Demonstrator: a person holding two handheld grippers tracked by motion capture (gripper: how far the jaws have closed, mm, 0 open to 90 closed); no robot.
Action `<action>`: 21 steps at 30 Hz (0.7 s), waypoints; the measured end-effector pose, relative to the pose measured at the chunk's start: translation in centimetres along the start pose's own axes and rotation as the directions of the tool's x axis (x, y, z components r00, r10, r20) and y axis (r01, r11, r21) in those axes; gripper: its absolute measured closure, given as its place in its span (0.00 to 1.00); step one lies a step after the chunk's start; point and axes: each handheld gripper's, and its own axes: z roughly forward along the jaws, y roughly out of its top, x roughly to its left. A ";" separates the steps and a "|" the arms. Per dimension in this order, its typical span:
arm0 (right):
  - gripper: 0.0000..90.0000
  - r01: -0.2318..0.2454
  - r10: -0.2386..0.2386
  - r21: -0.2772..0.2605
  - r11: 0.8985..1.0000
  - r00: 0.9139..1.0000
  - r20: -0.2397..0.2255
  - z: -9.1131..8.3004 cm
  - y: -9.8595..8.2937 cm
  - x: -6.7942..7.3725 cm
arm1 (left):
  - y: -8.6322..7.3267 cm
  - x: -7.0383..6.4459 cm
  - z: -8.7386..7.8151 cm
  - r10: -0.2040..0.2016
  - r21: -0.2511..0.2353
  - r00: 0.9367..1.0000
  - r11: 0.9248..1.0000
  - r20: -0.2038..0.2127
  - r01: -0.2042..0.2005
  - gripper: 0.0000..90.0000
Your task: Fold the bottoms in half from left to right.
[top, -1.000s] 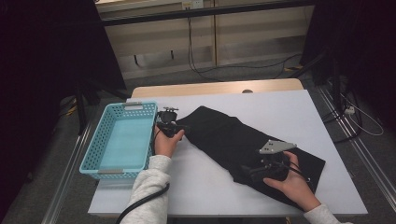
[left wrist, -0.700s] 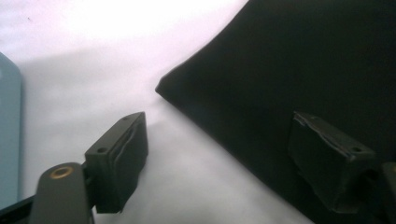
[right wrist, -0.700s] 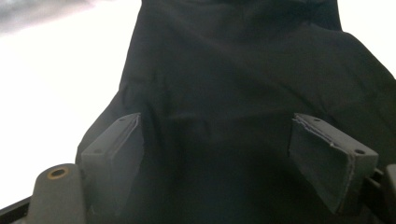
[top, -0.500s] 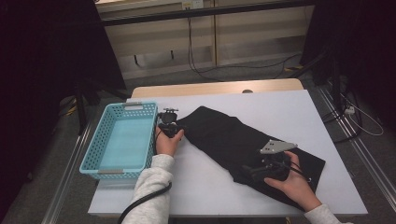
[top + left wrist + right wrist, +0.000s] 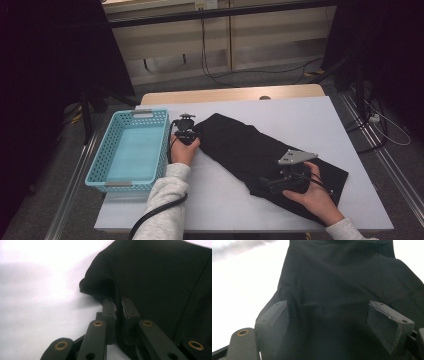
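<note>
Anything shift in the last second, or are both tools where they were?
Nothing visibly changed. The left tool stays pinched on the corner of the black cloth garment, the right tool stays open over its near end, and the light blue plastic basket has not moved.

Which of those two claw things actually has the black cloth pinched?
The left gripper: its jaws are closed on the black cloth's edge beside the basket. The right gripper gapes wide above it.

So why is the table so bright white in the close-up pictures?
In the left gripper view the table is washed out by glare; in the right gripper view too, beside the dark cloth. The high view shows the table evenly lit, the room behind dark.
</note>
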 end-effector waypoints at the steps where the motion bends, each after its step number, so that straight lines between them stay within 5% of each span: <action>1: 0.20 0.000 0.000 -0.001 1.000 1.000 0.000 0.0 0.0 -0.1 | 0.1 0.1 -0.1 -0.012 -0.001 1.000 1.000 0.001 0.012 0.93; 5: 0.20 -0.007 0.007 -0.006 1.000 1.000 0.001 -0.2 -0.1 -0.3 | 0.4 0.9 -0.8 -0.059 -0.016 0.998 0.998 0.025 0.060 0.93; 21: 0.19 -0.018 0.018 0.002 1.000 1.000 0.009 -0.4 -0.4 -0.8 | 1.8 2.7 -4.3 -0.097 -0.098 0.995 0.991 -0.014 0.095 0.93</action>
